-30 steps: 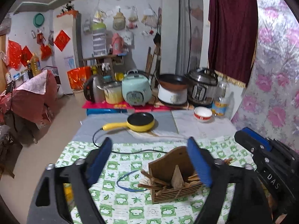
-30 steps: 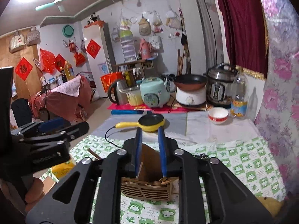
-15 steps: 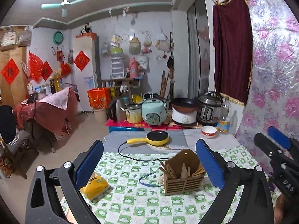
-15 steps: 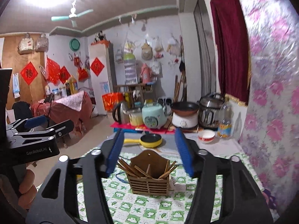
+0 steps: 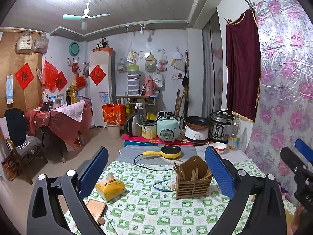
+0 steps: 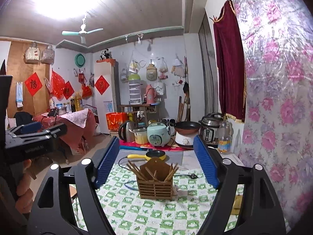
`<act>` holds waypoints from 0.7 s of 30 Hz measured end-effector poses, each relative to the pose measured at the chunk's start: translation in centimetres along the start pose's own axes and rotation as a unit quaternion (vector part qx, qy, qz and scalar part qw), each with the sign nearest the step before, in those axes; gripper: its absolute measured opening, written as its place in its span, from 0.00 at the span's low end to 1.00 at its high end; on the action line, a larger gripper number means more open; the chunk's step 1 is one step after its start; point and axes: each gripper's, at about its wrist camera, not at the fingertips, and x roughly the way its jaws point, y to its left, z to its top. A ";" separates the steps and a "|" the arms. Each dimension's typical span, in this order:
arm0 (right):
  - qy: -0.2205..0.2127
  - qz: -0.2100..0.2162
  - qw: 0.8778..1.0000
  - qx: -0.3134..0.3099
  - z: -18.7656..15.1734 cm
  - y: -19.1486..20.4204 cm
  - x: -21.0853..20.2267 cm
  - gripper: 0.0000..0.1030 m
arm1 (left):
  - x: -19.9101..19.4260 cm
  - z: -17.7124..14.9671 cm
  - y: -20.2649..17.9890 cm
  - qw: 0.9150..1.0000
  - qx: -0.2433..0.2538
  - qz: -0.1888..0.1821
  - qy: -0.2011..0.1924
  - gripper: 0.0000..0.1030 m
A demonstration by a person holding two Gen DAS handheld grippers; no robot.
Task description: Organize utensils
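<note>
The slatted wooden utensil holder (image 6: 155, 182) stands upright on the green-and-white checked tablecloth (image 5: 156, 211), brown wooden sticks (image 6: 135, 169) leaning out of it at mixed angles. Open cloth lies all around the holder. The yellow tissue pack (image 5: 110, 188) sits well to its left and a thin blue loop (image 5: 161, 185) just beside its left foot. Behind the holder lies the yellow electric frying pan (image 5: 172, 151), with its black cord (image 5: 148, 166) between them; the table's far edge carries a row of cookers.

The right gripper (image 6: 156, 162) points nearly level at the holder, its jaws having just been opening; nothing is between them and the holder stands clear beyond the blue pads. The left gripper (image 5: 156, 169) is spread wide and empty, with the holder seen just inside its right pad.

A brown flat object (image 5: 95, 208) at the table's near left corner is partly hidden by the left gripper's frame. The person's hand (image 6: 23, 193) is cut off at the edge.
</note>
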 end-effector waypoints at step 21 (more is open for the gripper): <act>0.189 -0.072 0.978 0.052 -12.0 -4.7 19.1 0.89 | 19.8 -12.2 -4.8 0.994 0.024 0.018 0.106 0.95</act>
